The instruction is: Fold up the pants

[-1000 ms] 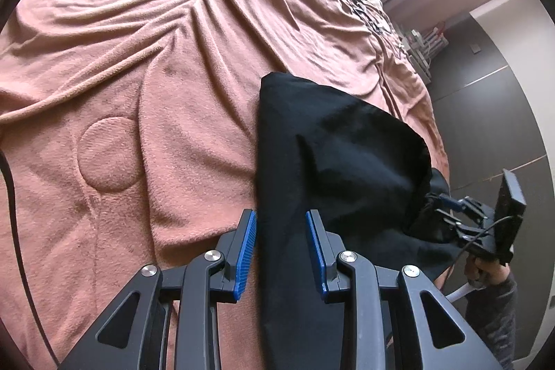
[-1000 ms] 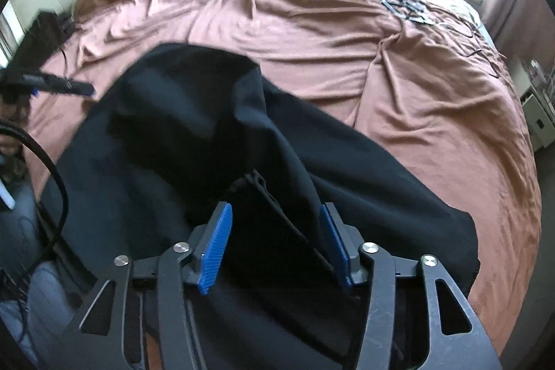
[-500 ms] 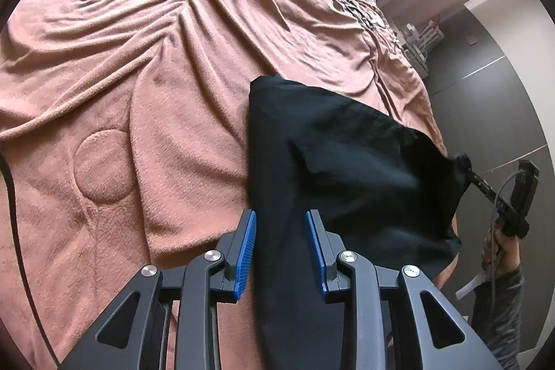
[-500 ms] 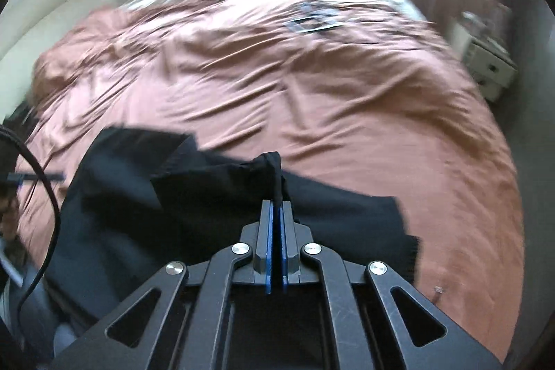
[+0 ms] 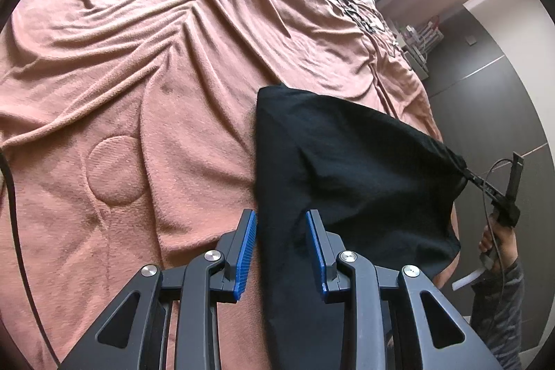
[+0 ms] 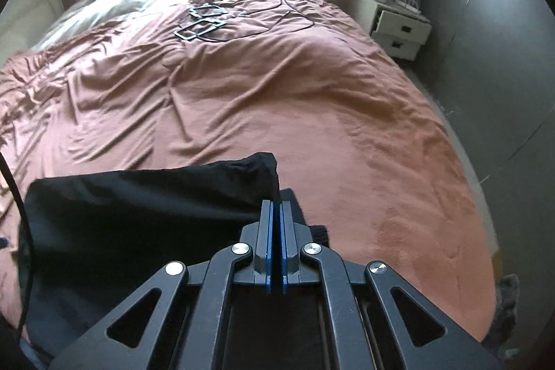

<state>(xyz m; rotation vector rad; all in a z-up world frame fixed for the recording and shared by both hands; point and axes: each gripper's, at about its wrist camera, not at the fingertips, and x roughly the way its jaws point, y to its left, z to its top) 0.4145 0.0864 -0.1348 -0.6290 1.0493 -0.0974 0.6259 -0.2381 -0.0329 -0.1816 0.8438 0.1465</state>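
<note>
Black pants (image 5: 347,155) lie on the pink blanket (image 5: 138,92), near its front edge. My left gripper (image 5: 281,221) hovers over the pants' near left edge with its blue pads apart; the cloth lies flat under the gap and is not pinched. My right gripper (image 6: 276,207) is shut on a corner of the pants (image 6: 138,214). In the left wrist view the right gripper (image 5: 466,172) holds that corner raised at the right, and the fabric stretches toward it. A person's hand (image 5: 496,238) holds the tool.
The wrinkled blanket (image 6: 277,92) covers the whole bed. Black cables and flat frames (image 6: 204,23) lie at its far end, before pillows and a bright window. A white nightstand (image 6: 399,26) stands right of the bed. A black cable (image 5: 14,214) runs down the left.
My right gripper went from open around the pants to shut on a corner, then rose and swung right, stretching the cloth. The left gripper stayed in place.
</note>
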